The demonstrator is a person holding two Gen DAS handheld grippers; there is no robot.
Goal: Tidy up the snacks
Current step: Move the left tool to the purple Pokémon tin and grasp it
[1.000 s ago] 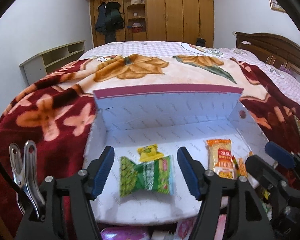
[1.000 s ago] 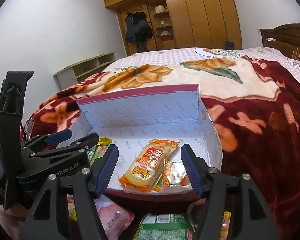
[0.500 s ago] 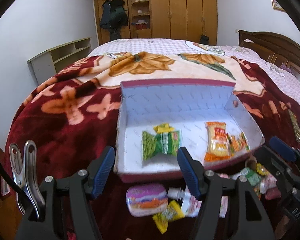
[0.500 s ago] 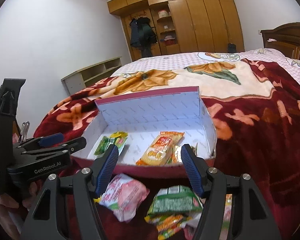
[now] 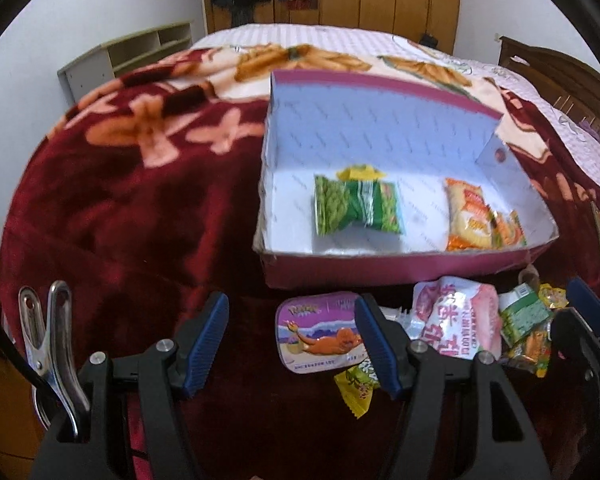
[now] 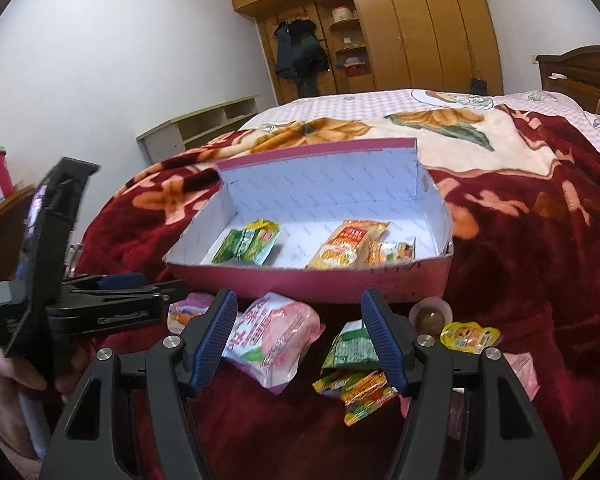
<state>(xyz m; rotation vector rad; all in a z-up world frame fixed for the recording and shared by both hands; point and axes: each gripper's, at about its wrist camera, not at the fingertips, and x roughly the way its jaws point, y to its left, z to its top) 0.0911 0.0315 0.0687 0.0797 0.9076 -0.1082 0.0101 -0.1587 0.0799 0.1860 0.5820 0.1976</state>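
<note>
left gripper [image 5: 292, 342] tilted down, jaws apart, empty | right gripper [image 6: 300, 340] same | both just short of the box [image 6: 300, 284] | loose snacks [image 6: 276, 340] below them

The box [image 6: 300, 284] wall blocks my twelve o'clock; loose snack packets [image 6: 272, 340] crowd the blanket [image 5: 120, 208] just below. Bare blanket lies open at nine o'clock.
</note>
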